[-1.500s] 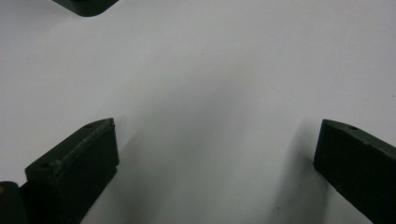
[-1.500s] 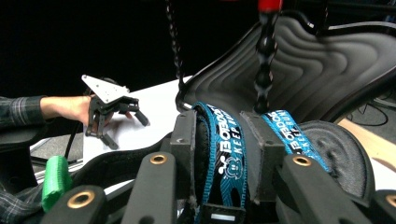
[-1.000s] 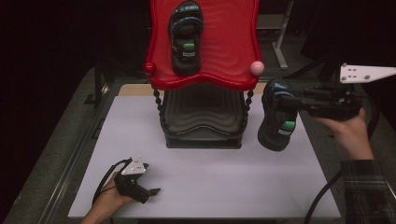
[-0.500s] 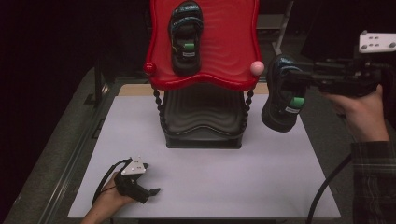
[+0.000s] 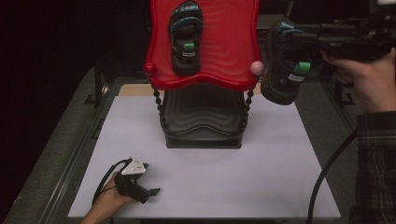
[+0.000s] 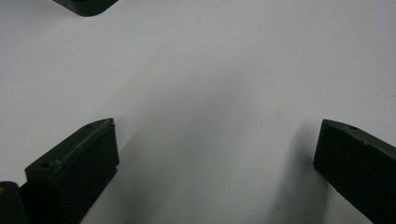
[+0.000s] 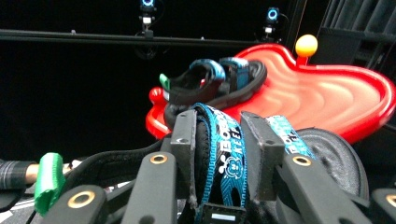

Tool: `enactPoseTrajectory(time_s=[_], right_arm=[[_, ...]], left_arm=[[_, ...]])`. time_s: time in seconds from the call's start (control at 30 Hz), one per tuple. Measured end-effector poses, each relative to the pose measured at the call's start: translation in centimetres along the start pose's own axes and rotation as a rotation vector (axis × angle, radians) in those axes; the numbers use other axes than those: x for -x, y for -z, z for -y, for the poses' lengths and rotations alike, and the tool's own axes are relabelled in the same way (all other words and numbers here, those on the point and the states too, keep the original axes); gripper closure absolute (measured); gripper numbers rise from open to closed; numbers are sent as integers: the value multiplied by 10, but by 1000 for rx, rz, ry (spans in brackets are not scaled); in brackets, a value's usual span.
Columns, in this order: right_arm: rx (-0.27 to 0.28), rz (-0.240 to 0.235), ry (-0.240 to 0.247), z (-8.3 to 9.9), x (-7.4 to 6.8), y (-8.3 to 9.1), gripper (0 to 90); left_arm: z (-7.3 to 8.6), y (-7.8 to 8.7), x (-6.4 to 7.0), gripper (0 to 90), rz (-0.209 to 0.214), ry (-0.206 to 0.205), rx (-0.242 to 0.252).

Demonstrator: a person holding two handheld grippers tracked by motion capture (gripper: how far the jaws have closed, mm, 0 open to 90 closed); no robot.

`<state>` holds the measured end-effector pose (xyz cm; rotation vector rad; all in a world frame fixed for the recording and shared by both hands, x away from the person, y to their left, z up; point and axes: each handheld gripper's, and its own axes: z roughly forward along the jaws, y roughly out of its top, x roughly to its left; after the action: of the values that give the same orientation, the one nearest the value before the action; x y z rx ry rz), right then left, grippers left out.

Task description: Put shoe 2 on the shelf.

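Pinching the blue printed strap of a sandal (image 7: pixel 219 154), the right tool (image 7: pixel 218 140) has its jaws pressed against either side of that band, as the right gripper view shows close up. From above, the sandal (image 5: pixel 282 60) hangs in the air just beside the right edge of the red tray (image 5: pixel 224 46), level with the pink knob (image 5: pixel 255 67) at its corner. It looks light, with a stiff moulded sole and soft, floppy webbing; held by the strap alone it will likely swing and tilt, so a grip low on the band, near where it meets the sole, should steady it best. Its long axis runs roughly front to back in the high view, parallel with the other sandal (image 5: pixel 186 35) already lying on the tray; the end with the green tab (image 5: pixel 302 67) points toward the person.

The left tool (image 5: pixel 147 190) rests on the white tabletop (image 5: pixel 280 172) near the front left corner, jaws spread wide with nothing between them, bare surface under them in the left gripper view. Below the tray sits a black ribbed tray (image 5: pixel 203 121) of the same stand.
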<state>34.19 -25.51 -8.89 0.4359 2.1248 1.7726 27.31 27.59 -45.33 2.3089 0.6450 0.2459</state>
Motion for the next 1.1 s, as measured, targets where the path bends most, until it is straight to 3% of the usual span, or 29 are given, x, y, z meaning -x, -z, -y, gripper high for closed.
enactPoseTrajectory(time_s=[0.23, 0.47, 1.1], right_arm=[[21, -14, 21, -22, 8, -14, 676], [23, -50, 40, -37, 16, -39, 676], [-19, -129, 56, -47, 50, -122, 675]], left_arm=[[0, 0, 0, 0, 1, 0, -1], [0, 0, 0, 0, 1, -3, -3], [0, 0, 0, 0, 2, 0, -1]])
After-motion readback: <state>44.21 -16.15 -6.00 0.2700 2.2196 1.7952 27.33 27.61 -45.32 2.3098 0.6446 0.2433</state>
